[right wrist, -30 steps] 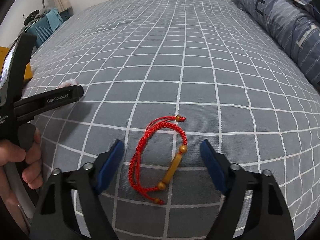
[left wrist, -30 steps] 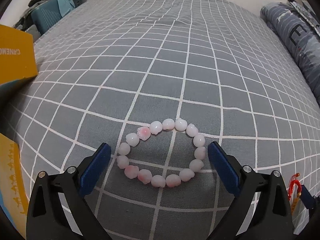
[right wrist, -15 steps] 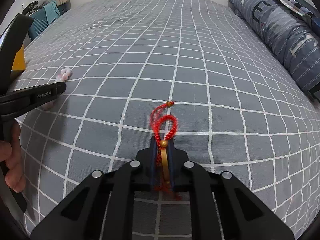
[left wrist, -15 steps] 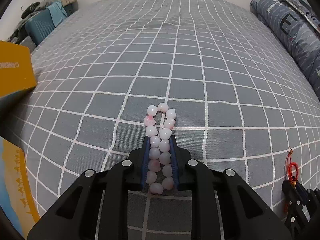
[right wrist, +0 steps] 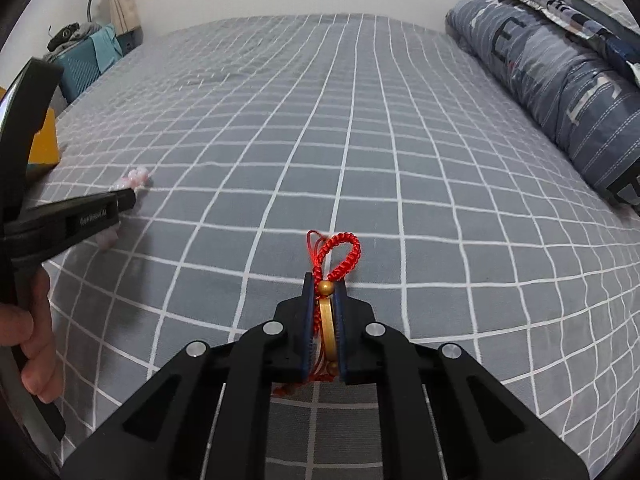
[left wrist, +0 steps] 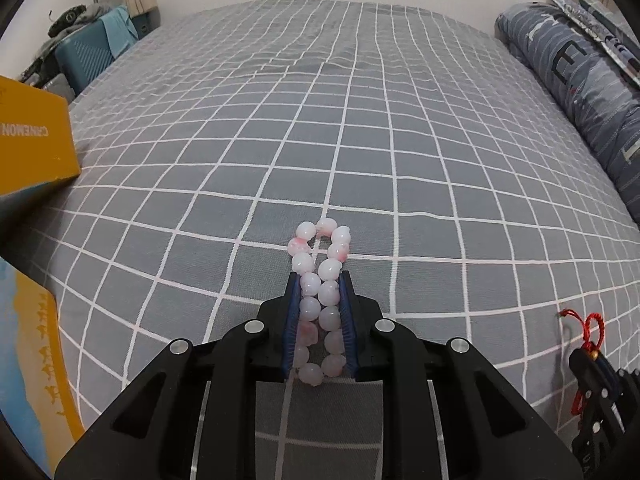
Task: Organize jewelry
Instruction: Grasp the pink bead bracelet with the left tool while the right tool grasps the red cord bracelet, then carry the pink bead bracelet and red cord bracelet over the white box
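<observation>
My left gripper (left wrist: 319,280) is shut on a pink and white bead bracelet (left wrist: 320,264), squeezed into a narrow double row that sticks out past the fingertips over the grey checked bed cover (left wrist: 280,140). My right gripper (right wrist: 325,278) is shut on a red braided cord bracelet (right wrist: 340,246) with gold beads; its red loop pokes out in front. The right gripper also shows at the lower right of the left wrist view (left wrist: 592,356). The left gripper and beads show at the left of the right wrist view (right wrist: 132,188).
A yellow box (left wrist: 32,144) stands at the left edge of the bed, with another yellow and blue box (left wrist: 36,352) below it. A rolled blue striped quilt (right wrist: 560,72) lies along the right side. A teal suitcase (left wrist: 88,56) stands beyond the bed.
Both grippers were open around their bracelets a second ago, then closed on them. Since half a second ago both have lifted slightly with the bracelets held.
</observation>
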A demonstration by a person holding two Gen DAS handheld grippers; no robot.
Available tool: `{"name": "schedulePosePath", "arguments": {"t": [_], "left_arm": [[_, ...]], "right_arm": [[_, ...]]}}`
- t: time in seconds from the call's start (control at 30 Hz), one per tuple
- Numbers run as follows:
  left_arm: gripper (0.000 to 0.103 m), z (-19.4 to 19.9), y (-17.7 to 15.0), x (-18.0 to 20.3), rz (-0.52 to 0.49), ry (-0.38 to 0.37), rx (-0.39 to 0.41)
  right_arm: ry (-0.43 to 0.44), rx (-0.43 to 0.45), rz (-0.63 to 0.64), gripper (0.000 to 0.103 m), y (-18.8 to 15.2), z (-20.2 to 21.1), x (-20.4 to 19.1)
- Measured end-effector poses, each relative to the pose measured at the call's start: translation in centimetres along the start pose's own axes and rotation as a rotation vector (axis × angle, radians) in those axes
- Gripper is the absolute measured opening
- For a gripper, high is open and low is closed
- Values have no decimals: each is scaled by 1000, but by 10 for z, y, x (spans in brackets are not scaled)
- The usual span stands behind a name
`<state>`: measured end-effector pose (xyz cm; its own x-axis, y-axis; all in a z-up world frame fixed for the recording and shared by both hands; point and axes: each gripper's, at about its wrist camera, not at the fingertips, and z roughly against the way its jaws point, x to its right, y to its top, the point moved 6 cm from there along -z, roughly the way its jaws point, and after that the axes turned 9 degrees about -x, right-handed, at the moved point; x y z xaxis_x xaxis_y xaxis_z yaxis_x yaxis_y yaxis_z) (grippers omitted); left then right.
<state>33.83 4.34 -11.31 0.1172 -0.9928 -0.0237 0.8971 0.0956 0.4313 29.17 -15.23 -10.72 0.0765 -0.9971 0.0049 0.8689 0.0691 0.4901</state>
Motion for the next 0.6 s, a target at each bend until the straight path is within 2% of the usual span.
{"name": "schedulePosePath", "arguments": {"t": [0.43, 0.6], "left_arm": [[19, 50, -21, 9, -46, -22, 123], [19, 64, -34, 7, -55, -41, 148]], "right_arm": [[-11, 112, -33, 8, 5, 35, 10], [-10, 139, -40, 8, 3, 45, 12]]}}
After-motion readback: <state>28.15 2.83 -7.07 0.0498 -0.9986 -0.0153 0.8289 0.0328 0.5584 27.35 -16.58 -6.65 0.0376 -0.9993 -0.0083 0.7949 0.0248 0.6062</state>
